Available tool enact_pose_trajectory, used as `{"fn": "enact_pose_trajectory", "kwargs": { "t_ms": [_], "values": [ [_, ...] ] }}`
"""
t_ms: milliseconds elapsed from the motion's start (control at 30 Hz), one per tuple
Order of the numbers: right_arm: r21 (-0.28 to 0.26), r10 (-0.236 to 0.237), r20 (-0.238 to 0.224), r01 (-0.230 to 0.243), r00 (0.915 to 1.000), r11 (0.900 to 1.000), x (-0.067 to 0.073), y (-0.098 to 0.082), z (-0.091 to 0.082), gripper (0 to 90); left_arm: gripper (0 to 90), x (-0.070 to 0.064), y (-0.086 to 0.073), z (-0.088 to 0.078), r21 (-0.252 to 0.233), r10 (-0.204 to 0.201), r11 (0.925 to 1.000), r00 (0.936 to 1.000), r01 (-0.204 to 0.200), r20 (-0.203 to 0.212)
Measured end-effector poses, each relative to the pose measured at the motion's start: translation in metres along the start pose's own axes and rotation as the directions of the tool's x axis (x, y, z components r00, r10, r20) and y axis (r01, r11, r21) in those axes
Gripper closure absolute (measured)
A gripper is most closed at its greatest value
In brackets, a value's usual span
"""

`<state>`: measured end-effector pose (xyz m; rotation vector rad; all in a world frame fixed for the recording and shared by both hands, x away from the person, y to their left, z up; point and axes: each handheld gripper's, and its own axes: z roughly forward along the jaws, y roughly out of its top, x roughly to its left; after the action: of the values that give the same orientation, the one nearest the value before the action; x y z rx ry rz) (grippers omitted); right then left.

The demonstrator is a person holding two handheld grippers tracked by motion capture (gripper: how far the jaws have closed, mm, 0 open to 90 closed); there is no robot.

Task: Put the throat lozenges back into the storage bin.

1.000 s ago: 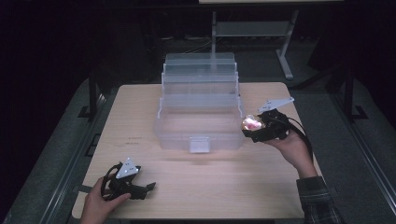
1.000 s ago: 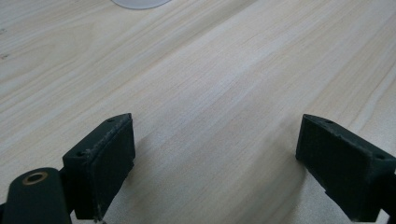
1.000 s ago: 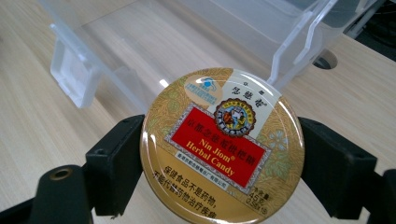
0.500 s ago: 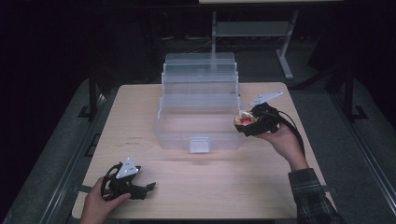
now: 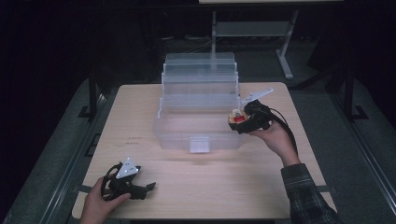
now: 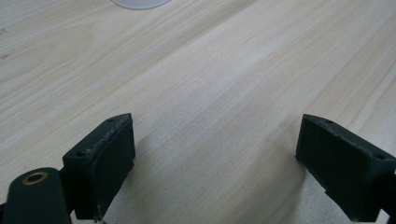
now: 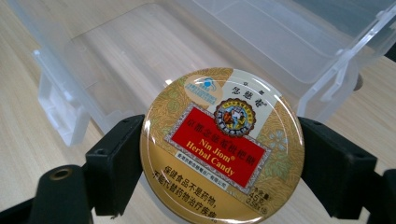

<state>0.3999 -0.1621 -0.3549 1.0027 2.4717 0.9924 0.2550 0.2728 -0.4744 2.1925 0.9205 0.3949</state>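
The right hand-held gripper (image 5: 239,119) holds a round herbal candy tin (image 7: 222,147) at the right end of the clear plastic organizer box (image 5: 201,105). In the high view the tin sits just beside the right wall of the box, above the open lower tray, and I cannot tell if it touches the plastic. In the right gripper view the two black jaws press on opposite sides of the rim, so the gripper is closed on the tin about as wide as the tin itself.

I judge the tin to be light and stiff, thin metal with a glossy printed lid that reflects the lamp. Such a smooth rim can slip or turn between the jaws, so a hold across the full width, as now, seems the safest. It does not look fragile.

The tin is a flat disc and has no long axis. Its printed face is toward the gripper camera and tilted up. The label text runs slanted, going down to the right in that view.

The left hand-held gripper (image 5: 140,189) rests low on the wooden surface (image 5: 261,186) at the near left corner, well apart from the box. Its jaws stand wide apart and nothing is between them.
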Motion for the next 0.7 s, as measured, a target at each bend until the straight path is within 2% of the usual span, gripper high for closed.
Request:
{"fn": "enact_pose_trajectory", "kwargs": {
  "t_ms": [300, 700],
  "values": [
    [0.024, 0.008, -0.01, -0.008, 0.9999, 1.0, 0.0, 0.001, 0.015, 19.4, 10.9, 0.0, 0.0, 0.0, 0.0, 0.0, 1.0, 1.0, 0.0, 0.0],
    [0.038, 0.015, -0.02, -0.014, 0.9997, 0.999, 0.001, 0.0, 0.023, 19.1, 10.9, 0.0, 0.0, 0.0, 0.0, 0.0, 1.0, 1.0, 0.0, 0.0]
  ]
}}
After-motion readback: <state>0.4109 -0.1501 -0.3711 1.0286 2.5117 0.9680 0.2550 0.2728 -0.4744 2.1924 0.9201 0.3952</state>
